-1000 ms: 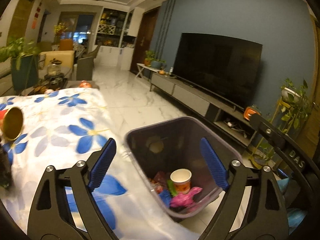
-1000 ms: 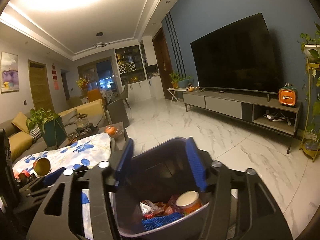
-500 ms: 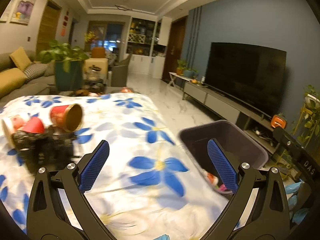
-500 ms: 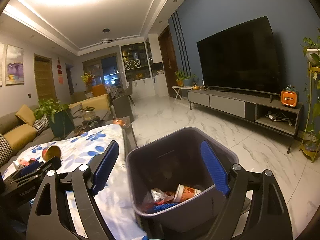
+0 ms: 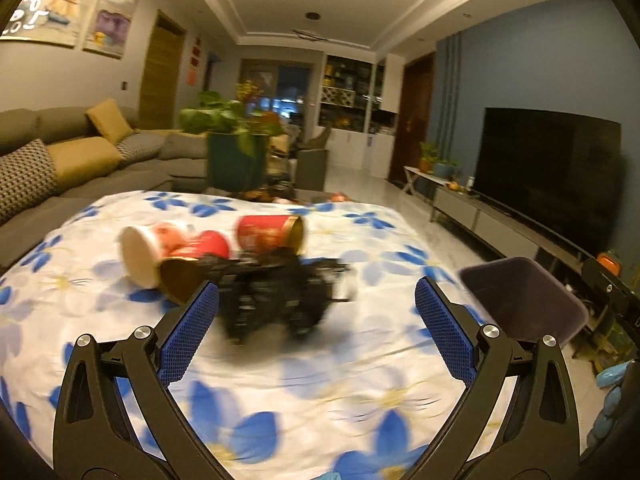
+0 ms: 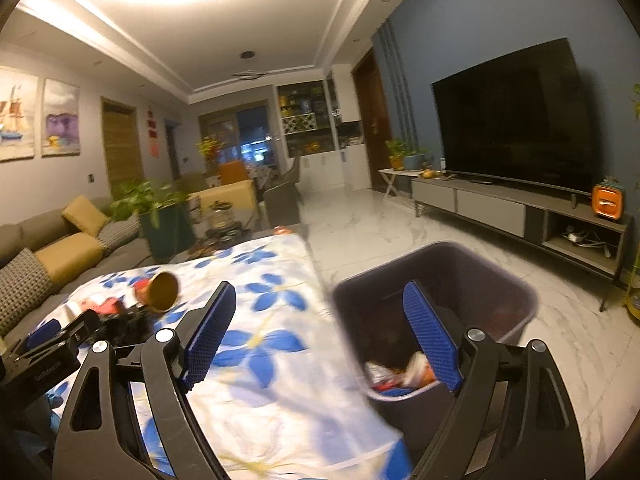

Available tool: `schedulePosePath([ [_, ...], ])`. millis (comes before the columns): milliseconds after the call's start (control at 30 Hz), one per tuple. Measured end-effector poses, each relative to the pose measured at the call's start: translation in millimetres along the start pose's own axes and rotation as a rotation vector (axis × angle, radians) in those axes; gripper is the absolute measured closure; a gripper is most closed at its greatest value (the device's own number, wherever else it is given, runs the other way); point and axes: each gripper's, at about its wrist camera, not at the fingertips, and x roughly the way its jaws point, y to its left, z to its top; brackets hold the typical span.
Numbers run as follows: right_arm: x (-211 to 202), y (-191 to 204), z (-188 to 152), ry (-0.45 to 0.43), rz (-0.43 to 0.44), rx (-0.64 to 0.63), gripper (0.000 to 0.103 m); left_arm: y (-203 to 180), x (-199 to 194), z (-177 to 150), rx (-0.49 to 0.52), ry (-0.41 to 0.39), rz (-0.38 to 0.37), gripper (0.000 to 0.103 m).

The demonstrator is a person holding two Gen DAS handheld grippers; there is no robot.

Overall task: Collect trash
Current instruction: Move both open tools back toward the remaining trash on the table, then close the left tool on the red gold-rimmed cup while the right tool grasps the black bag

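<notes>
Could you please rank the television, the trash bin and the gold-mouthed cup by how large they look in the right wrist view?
1. Television
2. Trash bin, close behind; its nearness to the camera inflates it
3. Gold-mouthed cup, clearly smallest

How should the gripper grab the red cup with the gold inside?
Probably pinch the red cup across its round sidewall, coming from above. It lies on its side on the flowered cloth, mouth pointing right, so the curved wall faces up.

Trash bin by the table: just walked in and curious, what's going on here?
A person holding two grippers is clearing trash. The left gripper is open and empty, facing tipped paper cups and a blurred black object on the floral tablecloth. The right gripper, also open, points at the bin, which holds some trash.
</notes>
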Motion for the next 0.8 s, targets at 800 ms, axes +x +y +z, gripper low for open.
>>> schedulePosePath([
  [800, 78, 163, -33, 0.141, 0.256, -0.122, 0.02, 114, -29, -3, -0.101, -0.061, 0.217, 0.006],
])
